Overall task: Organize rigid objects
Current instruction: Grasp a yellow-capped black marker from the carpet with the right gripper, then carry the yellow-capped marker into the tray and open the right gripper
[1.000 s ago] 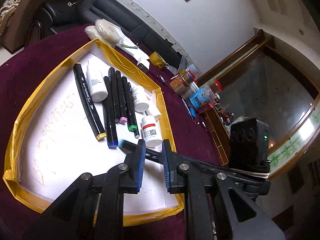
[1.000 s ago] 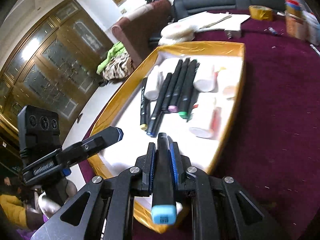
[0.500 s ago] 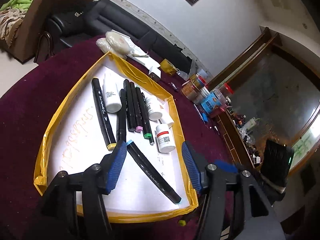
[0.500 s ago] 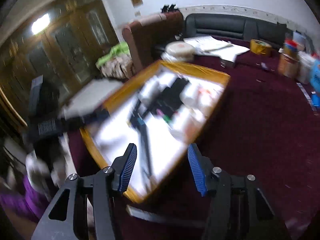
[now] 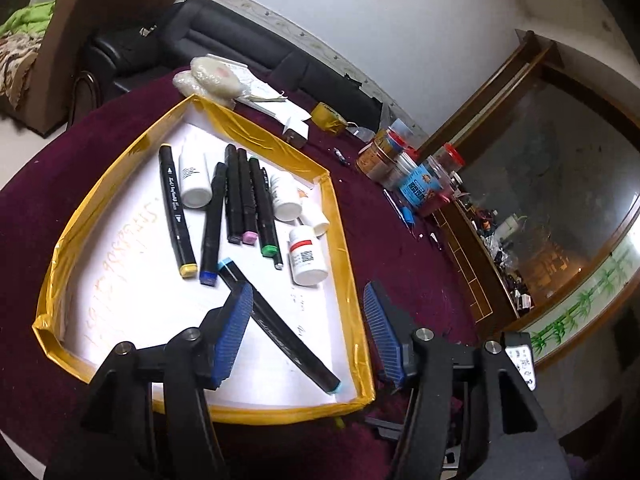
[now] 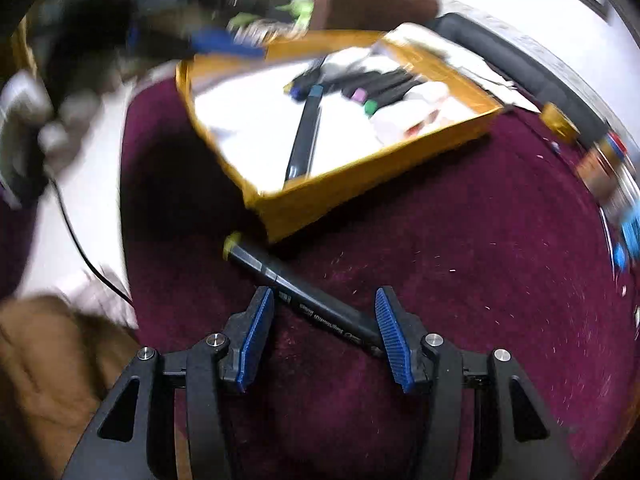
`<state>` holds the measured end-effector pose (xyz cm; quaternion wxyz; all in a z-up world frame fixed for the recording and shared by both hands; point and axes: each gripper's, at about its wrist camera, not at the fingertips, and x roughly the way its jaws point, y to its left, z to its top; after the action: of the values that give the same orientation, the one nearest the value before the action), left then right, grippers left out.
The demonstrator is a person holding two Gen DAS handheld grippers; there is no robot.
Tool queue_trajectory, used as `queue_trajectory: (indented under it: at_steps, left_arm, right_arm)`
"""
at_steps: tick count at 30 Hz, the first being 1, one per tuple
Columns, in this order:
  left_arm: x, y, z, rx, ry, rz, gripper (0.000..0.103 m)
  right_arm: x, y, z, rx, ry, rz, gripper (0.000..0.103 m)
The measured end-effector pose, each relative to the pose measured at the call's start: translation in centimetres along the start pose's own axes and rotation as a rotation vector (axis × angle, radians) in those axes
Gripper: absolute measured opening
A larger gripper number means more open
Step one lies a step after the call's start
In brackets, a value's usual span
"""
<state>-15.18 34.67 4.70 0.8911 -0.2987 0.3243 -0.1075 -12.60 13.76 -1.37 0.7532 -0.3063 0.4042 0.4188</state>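
A yellow-rimmed white tray point(image 5: 340, 236) holds several black markers point(image 5: 240, 196) and white bottles point(image 5: 306, 256). A light-blue-capped marker point(image 5: 280, 328) lies diagonally at its near end, also seen in the right wrist view point(image 6: 306, 136). My left gripper point(image 5: 306, 336) is open and empty above it. My right gripper point(image 6: 324, 334) is open over a yellow-capped black marker point(image 6: 296, 296) lying on the maroon cloth outside the tray point(image 6: 360, 176), between the fingers but not held.
Jars and tubs point(image 5: 404, 164), a tape roll point(image 5: 326, 118), papers and a wrapped bundle point(image 5: 214, 78) sit at the table's far side. A black sofa point(image 5: 240, 44) and a cabinet point(image 5: 560, 200) lie beyond. The right wrist view is motion-blurred.
My right gripper released the light-blue-capped marker into the tray, opened, and swung down to the yellow-capped marker on the cloth. My left gripper opened and pulled back.
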Motion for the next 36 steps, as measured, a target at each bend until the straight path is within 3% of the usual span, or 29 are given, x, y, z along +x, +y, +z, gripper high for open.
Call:
queue_trajectory:
  at_steps: [2,6,7,14,21,31,36]
  left_arm:
    - [-0.3,-0.4,-0.1,0.007,-0.002,0.005,0.057]
    - [-0.4,-0.3,-0.2,-0.004,-0.002,0.022,0.057]
    - [-0.2,-0.3,-0.2,-0.008,0.001,0.024,0.057]
    - [1.0,-0.2,-0.5,-0.040,0.038,0.005,0.057]
    - [0.6,1.2,-0.4,-0.075,0.021,0.028,0.057]
    - [-0.2,2.7,-0.3,-0.081,-0.010,0.037,0.057]
    - [-1.9,3.9,0.2,-0.099,-0.079,0.065,0.057]
  right_arm:
    - [-0.1,-0.8,0.3,0.024,0.009,0.076,0.033]
    - [-0.8,-0.8,-0.6,0.023,0.028,0.066,0.024]
    - [-1.0,-1.1,-1.0,0.038,0.029,0.067,0.017]
    - [-2.8,-3.8,-3.7,0.226,-0.037,0.073,0.017]
    - [-5.4,-6.9,-3.0,0.426,-0.190,0.218,0.013]
    - [-6.0,-6.8,3.7,0.476,-0.322,0.402,0.013]
    - [-4.5,-4.9,9.2,0.399,-0.306,0.378,0.013]
